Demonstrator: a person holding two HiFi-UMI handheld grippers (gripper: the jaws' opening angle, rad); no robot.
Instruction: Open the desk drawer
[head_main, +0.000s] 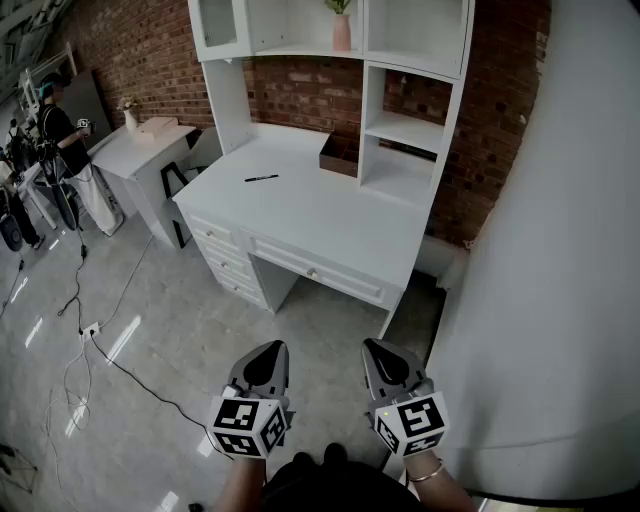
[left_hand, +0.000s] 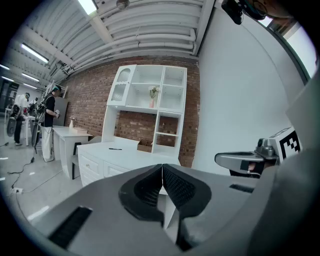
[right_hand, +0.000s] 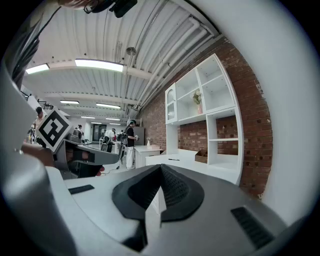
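**Both grippers held short of the desk, drawer closed.**

Your left gripper (head_main: 266, 350) has its jaws pressed flat together with nothing between them, as the left gripper view shows. Your right gripper (head_main: 380, 348) is likewise closed tight and empty. They hang side by side, apart from each other, over the grey floor (head_main: 150, 330). Both point toward the white desk (head_main: 300, 205) and stand well apart from it.

The desk drawer (head_main: 345, 280) is the wide one directly under the front edge of the worktop (head_main: 330, 215). It is fully closed, with a small round knob (head_main: 311, 272) near the middle of its front. A stack of three narrower drawers (head_main: 225, 258), also closed, sits under the worktop's front left corner. Neither gripper touches any drawer.

A black pen (head_main: 261, 178) lies near the left edge of the worktop. A brown open box (head_main: 338, 156) sits at the back edge, just beside the lower shelves of the hutch (head_main: 415, 60). The hutch stands along the back edge against the brick wall (head_main: 300, 90), and a pink vase (head_main: 342, 32) with a green sprig stands on an upper shelf.

A second white table (head_main: 140, 150) stands to the left of the desk, with a person (head_main: 60, 130) beyond it. Black cables (head_main: 90, 340) trail across the floor. A plain white wall (head_main: 560, 250) rises at the right.
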